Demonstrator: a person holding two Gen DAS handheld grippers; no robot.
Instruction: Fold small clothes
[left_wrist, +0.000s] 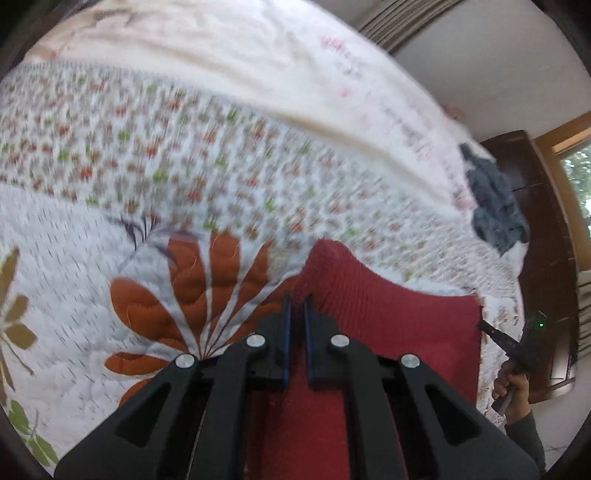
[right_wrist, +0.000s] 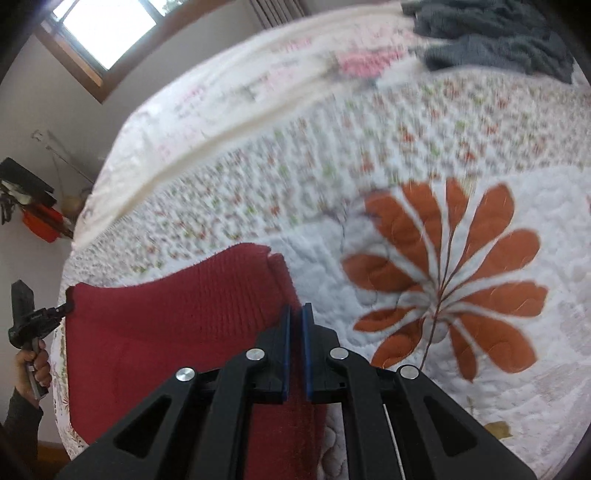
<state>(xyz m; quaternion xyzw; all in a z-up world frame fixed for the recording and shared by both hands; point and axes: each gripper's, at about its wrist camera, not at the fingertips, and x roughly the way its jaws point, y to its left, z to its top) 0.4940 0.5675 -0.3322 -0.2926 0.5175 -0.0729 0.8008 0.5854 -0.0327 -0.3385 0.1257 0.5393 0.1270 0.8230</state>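
Red knit garment (left_wrist: 388, 317) stretched over the floral quilt (left_wrist: 184, 166) on the bed, filling the lower right of the left wrist view. Left gripper (left_wrist: 297, 301) clamped on one corner, right gripper (right_wrist: 296, 308) clamped on the other, at lower centre of each view. Grey garment (right_wrist: 491, 37) crumpled in the upper right of the right wrist view.

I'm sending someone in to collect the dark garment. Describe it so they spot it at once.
Start at the bed, covered by a quilt with big rust-orange flowers. Go to the far side, where a pale sheet overlaps the quilt. The grey garment lies crumpled there. It is the only dark, unfolded heap; the other garment, the red knit, is held taut by both tongs at the near edge.
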